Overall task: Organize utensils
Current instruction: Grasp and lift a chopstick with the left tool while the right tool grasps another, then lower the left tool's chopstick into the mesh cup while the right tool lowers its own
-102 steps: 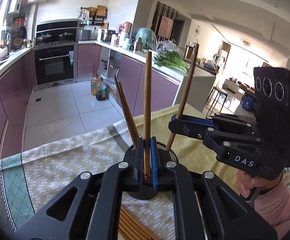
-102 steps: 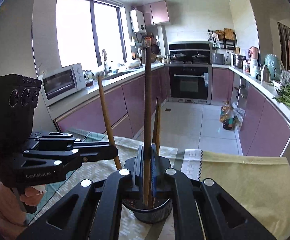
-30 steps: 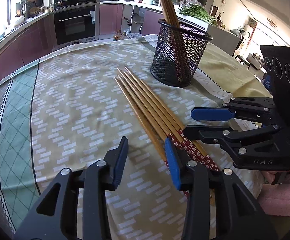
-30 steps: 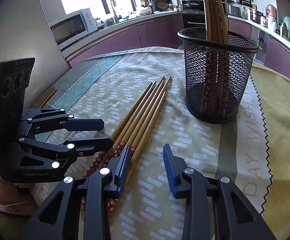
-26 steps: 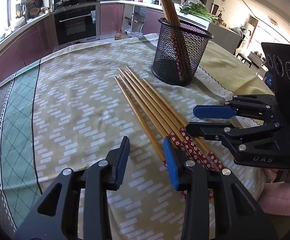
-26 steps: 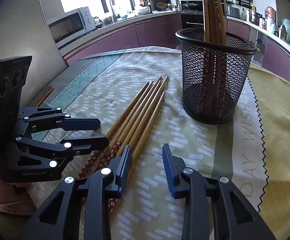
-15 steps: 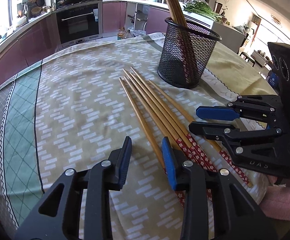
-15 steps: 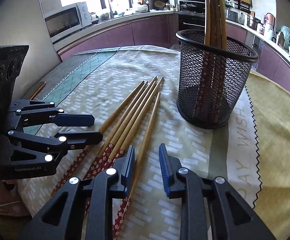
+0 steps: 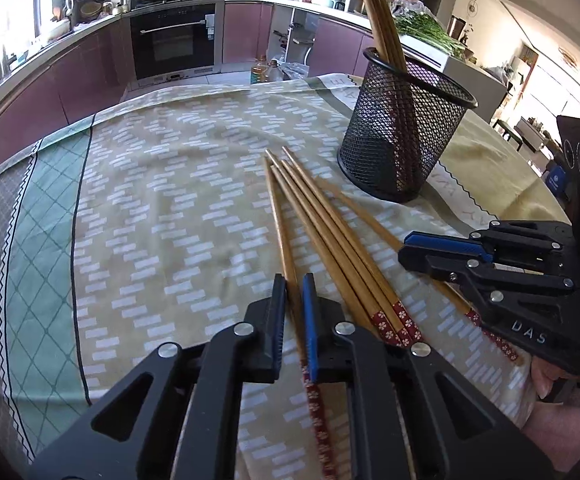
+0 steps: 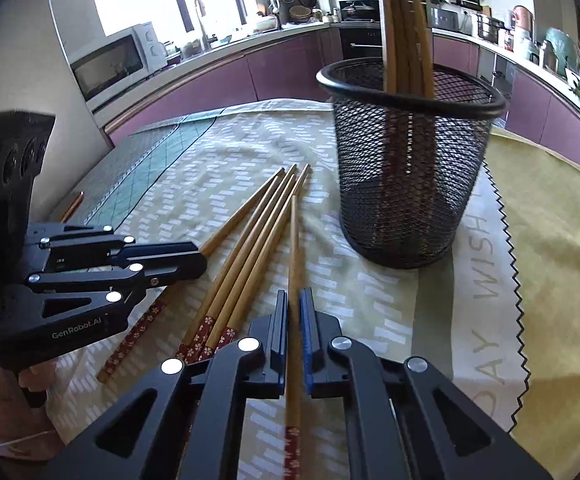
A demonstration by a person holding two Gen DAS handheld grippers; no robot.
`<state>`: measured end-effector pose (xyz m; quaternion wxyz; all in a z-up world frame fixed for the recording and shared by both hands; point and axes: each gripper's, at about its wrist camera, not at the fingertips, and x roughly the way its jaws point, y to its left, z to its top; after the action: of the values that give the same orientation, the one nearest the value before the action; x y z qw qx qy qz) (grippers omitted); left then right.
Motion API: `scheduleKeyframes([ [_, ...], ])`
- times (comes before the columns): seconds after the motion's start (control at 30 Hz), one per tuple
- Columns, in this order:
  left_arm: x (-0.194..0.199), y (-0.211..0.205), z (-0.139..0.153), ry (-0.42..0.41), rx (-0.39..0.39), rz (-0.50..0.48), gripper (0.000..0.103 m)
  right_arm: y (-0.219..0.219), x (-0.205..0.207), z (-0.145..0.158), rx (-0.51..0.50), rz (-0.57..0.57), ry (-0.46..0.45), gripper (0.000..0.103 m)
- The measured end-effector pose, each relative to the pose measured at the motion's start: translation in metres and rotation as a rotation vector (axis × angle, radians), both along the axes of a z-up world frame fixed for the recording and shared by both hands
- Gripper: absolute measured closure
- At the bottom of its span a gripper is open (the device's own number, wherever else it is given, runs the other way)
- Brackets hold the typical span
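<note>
Several wooden chopsticks with red flowered ends [image 9: 330,236] lie on the tablecloth, also in the right wrist view [image 10: 246,248]. A black mesh holder [image 9: 402,136] stands upright beyond them with several chopsticks in it; the right wrist view shows it too [image 10: 410,168]. My left gripper [image 9: 293,292] is shut on the leftmost chopstick [image 9: 280,216] low on the cloth. My right gripper [image 10: 294,312] is shut on the rightmost chopstick [image 10: 294,248]. Each gripper shows in the other's view, the right gripper [image 9: 410,250] and the left gripper [image 10: 194,258].
The table carries a beige patterned cloth [image 9: 170,200] with a green checked band at the left [image 9: 38,240] and a yellow cloth at the right [image 10: 550,240]. Kitchen counters, an oven and a microwave [image 10: 118,64] stand beyond the table.
Both grippers came down from the holder to the loose chopsticks. Both were open half a second ago and have now closed, each on one chopstick.
</note>
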<state>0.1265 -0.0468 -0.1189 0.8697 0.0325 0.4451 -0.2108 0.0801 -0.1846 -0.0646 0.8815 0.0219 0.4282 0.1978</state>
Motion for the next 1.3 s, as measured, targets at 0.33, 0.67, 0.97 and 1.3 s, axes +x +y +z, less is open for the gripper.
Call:
scheduleKeyframes([
  [0.33, -0.020, 0.004, 0.007, -0.007, -0.028, -0.053, 0.095, 0.007, -0.006, 0.006, 0.033, 0.082, -0.010, 0.097],
  [0.67, -0.008, -0.003, -0.001, 0.034, 0.005, -0.106, 0.088, 0.014, 0.004, -0.001, -0.004, 0.100, 0.034, 0.096],
  [0.97, 0.011, -0.012, 0.001, 0.032, 0.018, -0.100, 0.095, 0.007, 0.000, 0.014, 0.036, 0.105, -0.016, 0.097],
  [1.3, -0.003, -0.004, 0.056, -0.081, -0.103, -0.113, 0.095, -0.024, -0.018, 0.067, 0.100, 0.076, -0.173, 0.097],
])
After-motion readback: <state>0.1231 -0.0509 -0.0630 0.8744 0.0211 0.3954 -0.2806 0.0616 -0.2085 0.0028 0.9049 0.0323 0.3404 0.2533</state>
